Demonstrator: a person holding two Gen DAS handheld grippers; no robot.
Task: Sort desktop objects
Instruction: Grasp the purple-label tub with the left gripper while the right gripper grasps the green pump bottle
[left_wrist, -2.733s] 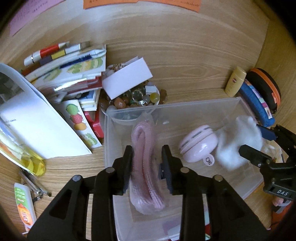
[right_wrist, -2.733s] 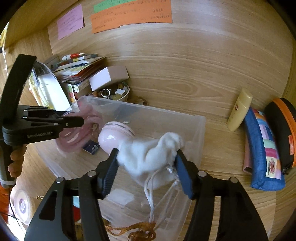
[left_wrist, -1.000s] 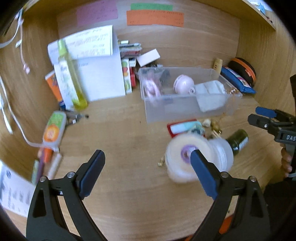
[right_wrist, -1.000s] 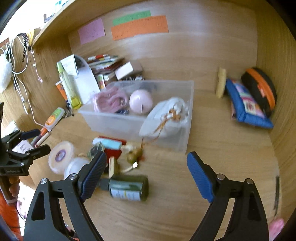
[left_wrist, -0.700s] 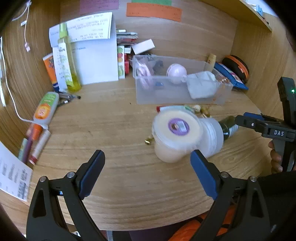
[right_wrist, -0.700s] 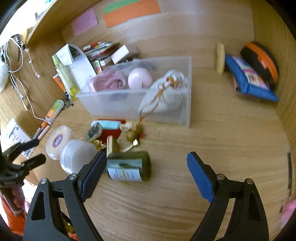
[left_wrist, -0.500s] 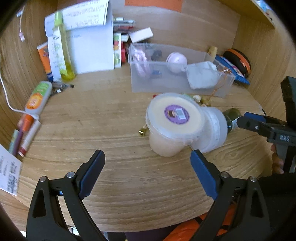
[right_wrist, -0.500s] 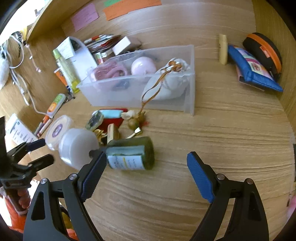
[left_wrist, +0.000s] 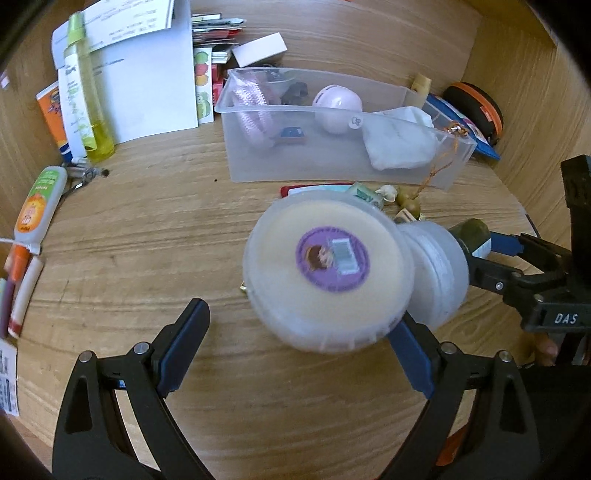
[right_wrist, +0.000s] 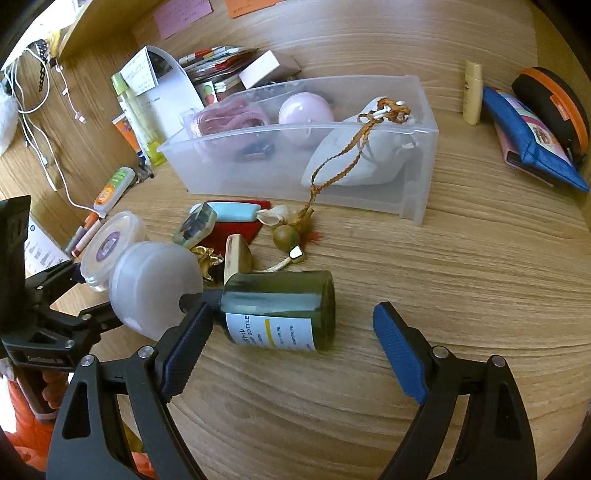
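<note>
Both grippers stood wide and empty: the left gripper (left_wrist: 295, 354) flanked the purple-labelled tub (left_wrist: 327, 271) near the desk's (right_wrist: 461, 266) front edge, while the right gripper (right_wrist: 291, 347) straddled the green bottle (right_wrist: 280, 310) lying beside it.

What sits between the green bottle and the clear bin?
In the right wrist view, small clutter lies between the green bottle and the clear bin: a wooden wedge, gourd charm, shell and red case.
</note>
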